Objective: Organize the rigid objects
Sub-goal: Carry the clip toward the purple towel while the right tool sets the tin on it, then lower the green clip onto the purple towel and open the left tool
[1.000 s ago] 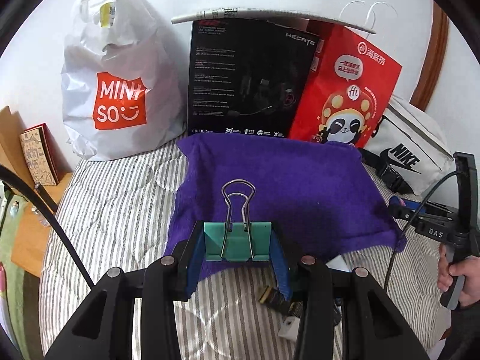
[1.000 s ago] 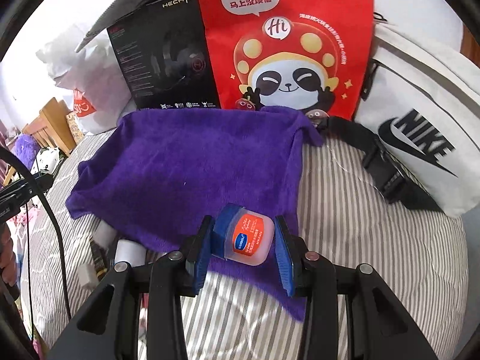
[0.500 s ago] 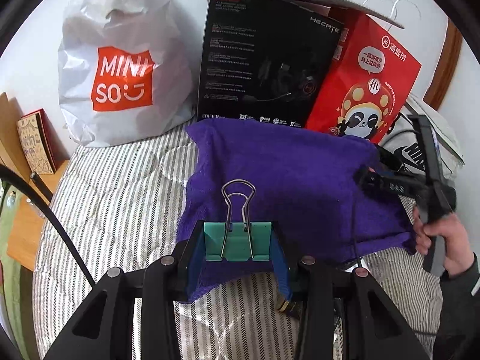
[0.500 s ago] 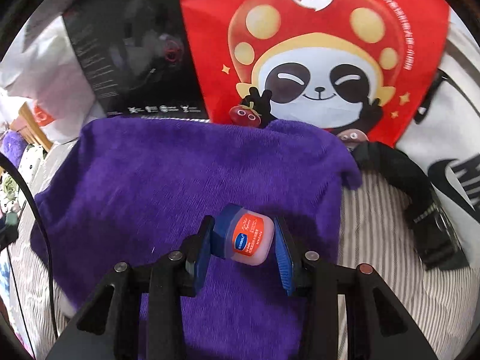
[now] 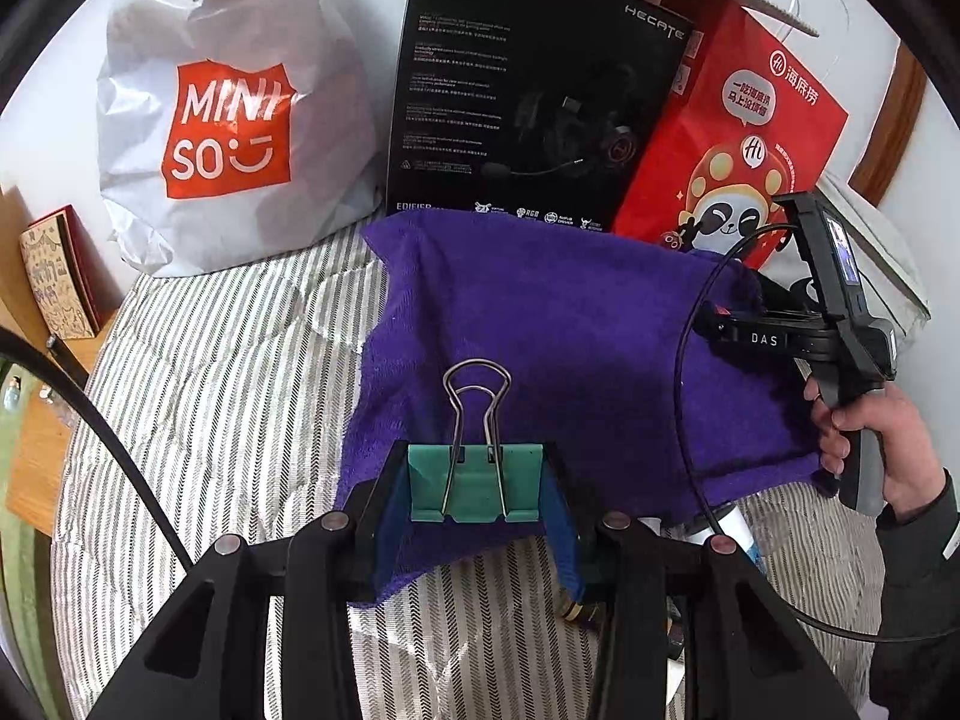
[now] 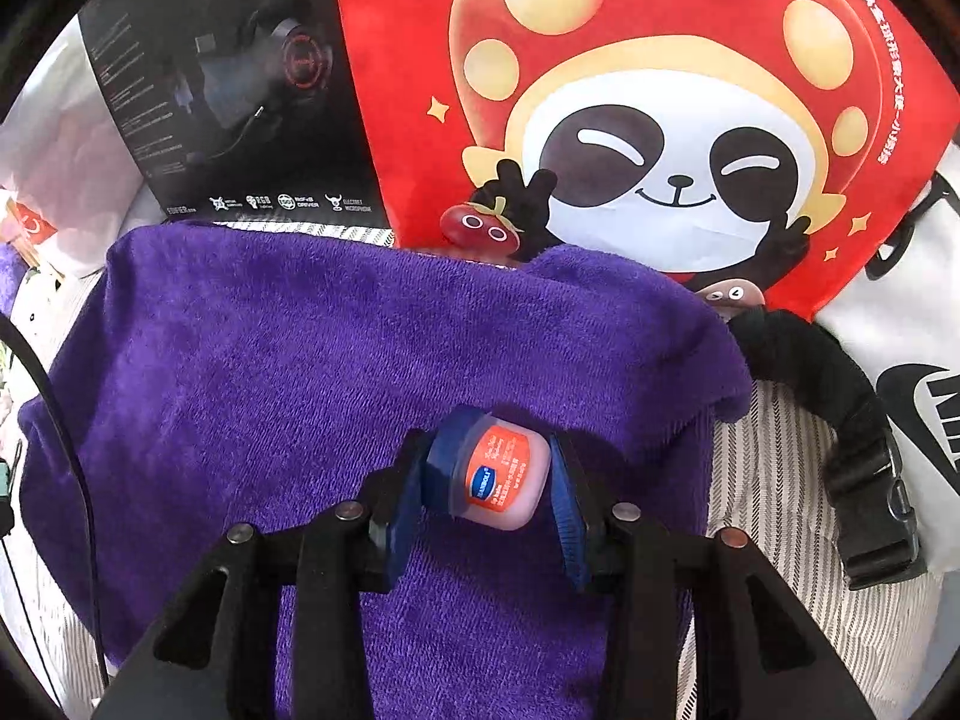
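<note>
Right gripper (image 6: 487,477) had traveled far across the purple towel (image 6: 312,372) toward the red panda bag (image 6: 660,120), which now filled most of its view. Its jaws had just been opening; the small jar of lip balm (image 6: 489,468) sat between the blue pads, left pad touching its blue lid, right pad slightly clear of the pink side. Jar rested tilted on the towel near its far right part, label facing up. Left gripper (image 5: 477,495) had dropped a little and was clamped on the green binder clip (image 5: 474,483), wire handles pointing away, over the near edge of the towel. From the left wrist view, the right gripper's body with a hand (image 5: 876,444) on its handle was at the right over the towel's right side. Striped bedding (image 5: 228,396) lay under the towel. Far side: white MINISO bag (image 5: 228,114) left, black headset box (image 5: 528,90) middle, white Nike bag (image 6: 912,360) right.
</note>
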